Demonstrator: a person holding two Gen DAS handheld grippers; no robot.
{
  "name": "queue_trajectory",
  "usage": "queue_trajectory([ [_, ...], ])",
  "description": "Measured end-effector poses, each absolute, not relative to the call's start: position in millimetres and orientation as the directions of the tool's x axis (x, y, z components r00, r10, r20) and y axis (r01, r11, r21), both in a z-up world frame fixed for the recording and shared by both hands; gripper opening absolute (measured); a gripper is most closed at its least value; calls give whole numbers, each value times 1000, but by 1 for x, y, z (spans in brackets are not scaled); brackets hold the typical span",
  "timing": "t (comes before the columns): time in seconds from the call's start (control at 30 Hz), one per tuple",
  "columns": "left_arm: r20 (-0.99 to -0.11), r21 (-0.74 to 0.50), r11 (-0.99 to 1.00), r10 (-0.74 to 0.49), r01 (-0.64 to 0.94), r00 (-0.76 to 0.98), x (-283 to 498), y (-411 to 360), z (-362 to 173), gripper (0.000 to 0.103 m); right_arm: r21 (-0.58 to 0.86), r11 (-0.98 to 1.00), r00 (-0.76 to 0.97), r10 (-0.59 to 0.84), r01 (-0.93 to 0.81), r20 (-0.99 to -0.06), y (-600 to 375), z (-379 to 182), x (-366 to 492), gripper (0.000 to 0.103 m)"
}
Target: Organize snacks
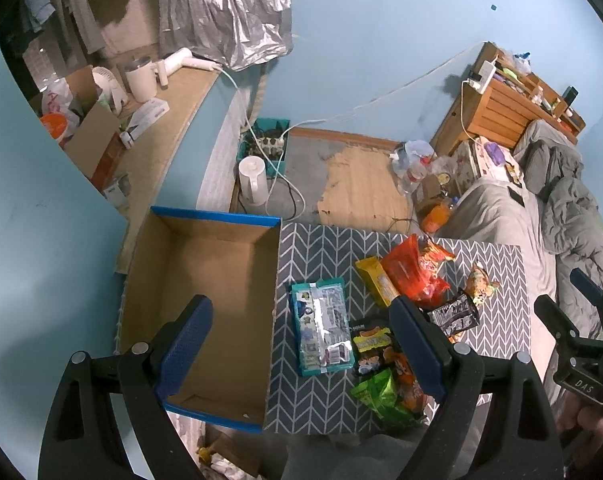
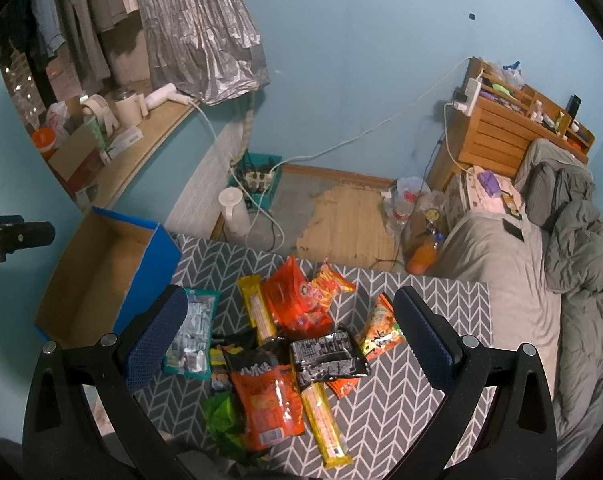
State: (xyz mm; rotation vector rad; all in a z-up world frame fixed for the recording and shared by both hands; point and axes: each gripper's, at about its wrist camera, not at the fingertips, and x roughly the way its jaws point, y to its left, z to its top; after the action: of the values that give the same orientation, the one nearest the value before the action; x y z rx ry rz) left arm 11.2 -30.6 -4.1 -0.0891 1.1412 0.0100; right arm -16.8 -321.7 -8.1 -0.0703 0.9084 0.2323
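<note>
A pile of snacks lies on a table with a gray cloth (image 2: 401, 400) that has white zigzag lines. At the left end of the table sits a cardboard box (image 1: 205, 276) with blue edges, open on top, with nothing inside that can be seen. Just beside the box lies a flat teal packet (image 1: 323, 328) with a silver middle. Next to it is the pile: a big orange bag (image 2: 271, 404) with a black top, a green bag (image 2: 221, 420) poking out under it, a black wrapper (image 2: 327, 354) on top, a long yellow packet (image 2: 325, 420) under the black one, and another yellow packet (image 2: 255, 312) farther back. A shiny red bag (image 2: 297, 300) leans on that one, and a small orange and green packet (image 2: 381, 330) lies off to the right by itself. The left gripper (image 1: 301, 344) hangs over the spot where the box meets the snacks, with its jaws spread wide and nothing between them. The right gripper (image 2: 289, 344) hangs over the pile, jaws spread wide too, holding nothing. Behind the table are a white kettle (image 1: 253, 180) on the floor and a bed with a gray blanket (image 2: 581, 248).
</note>
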Motion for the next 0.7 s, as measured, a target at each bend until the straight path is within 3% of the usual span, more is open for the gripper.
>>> queue_trajectory([
  [0.7, -919, -88, 996, -79, -6, 386, 10, -42, -12, 91, 84, 979, 564, 177, -187, -806, -339, -12, -26, 101],
])
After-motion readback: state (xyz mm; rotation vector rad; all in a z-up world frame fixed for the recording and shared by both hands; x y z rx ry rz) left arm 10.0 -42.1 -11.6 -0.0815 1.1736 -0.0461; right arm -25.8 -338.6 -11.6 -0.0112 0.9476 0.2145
